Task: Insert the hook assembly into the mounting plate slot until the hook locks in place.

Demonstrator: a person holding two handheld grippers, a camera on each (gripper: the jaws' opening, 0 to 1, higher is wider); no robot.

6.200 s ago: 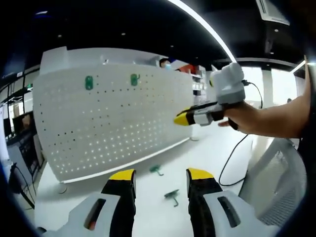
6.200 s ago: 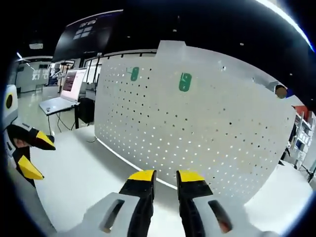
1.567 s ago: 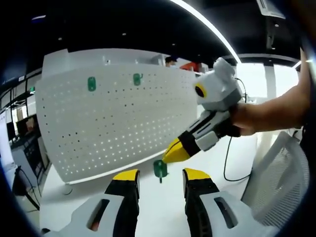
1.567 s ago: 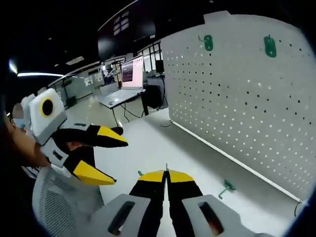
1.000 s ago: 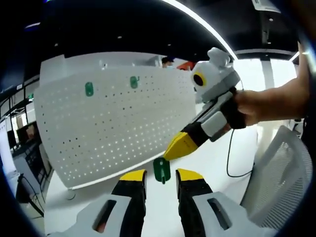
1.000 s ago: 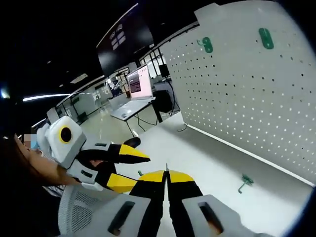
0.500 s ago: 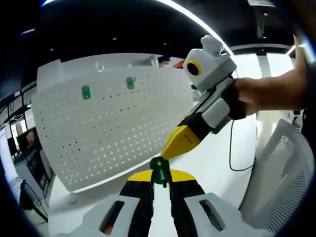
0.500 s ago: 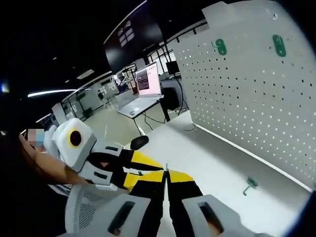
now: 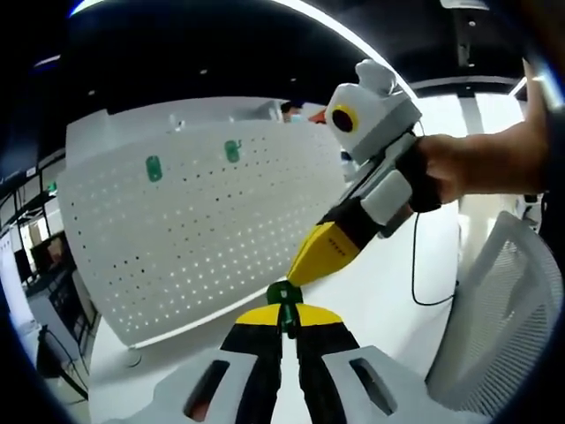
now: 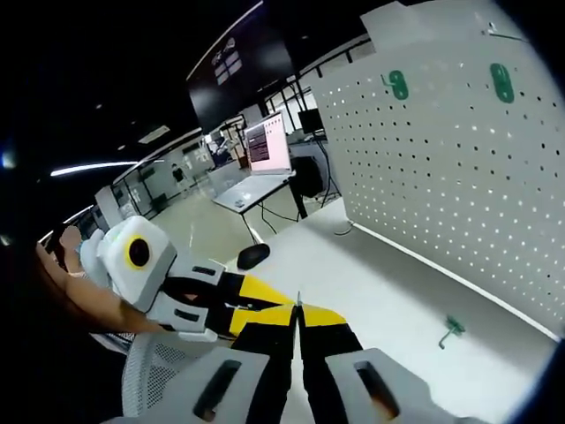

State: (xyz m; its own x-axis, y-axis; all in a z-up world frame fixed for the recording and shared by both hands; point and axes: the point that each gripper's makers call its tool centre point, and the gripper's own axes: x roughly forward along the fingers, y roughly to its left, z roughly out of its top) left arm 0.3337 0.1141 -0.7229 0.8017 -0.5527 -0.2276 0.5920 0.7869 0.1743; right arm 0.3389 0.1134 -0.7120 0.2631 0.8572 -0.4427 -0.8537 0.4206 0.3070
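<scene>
A small green hook [image 9: 284, 294] is held above the white table [image 9: 388, 291] between both grippers. My left gripper [image 9: 285, 311] is shut on its lower part. My right gripper [image 9: 305, 269] reaches in from the right, its yellow tips pinching the hook's top. In the right gripper view, my right gripper [image 10: 297, 311] is shut on a thin edge of the hook [image 10: 297, 303], and the left gripper [image 10: 265, 300] meets it from the left. The white pegboard [image 9: 203, 238] stands behind with two green hooks [image 9: 154, 166] [image 9: 231, 150] mounted near its top. A loose green hook [image 10: 452, 329] lies on the table below the pegboard [image 10: 459, 177].
A white mesh chair back [image 9: 494, 309] stands at the right, and a black cable [image 9: 413, 265] runs over the table. A person's hand [image 9: 459, 168] holds the right gripper. A desk with a lit monitor [image 10: 265, 141] stands beyond the table.
My left jaws have closed from open onto the hook that the right gripper carried in. Both grippers have drawn together at the hook.
</scene>
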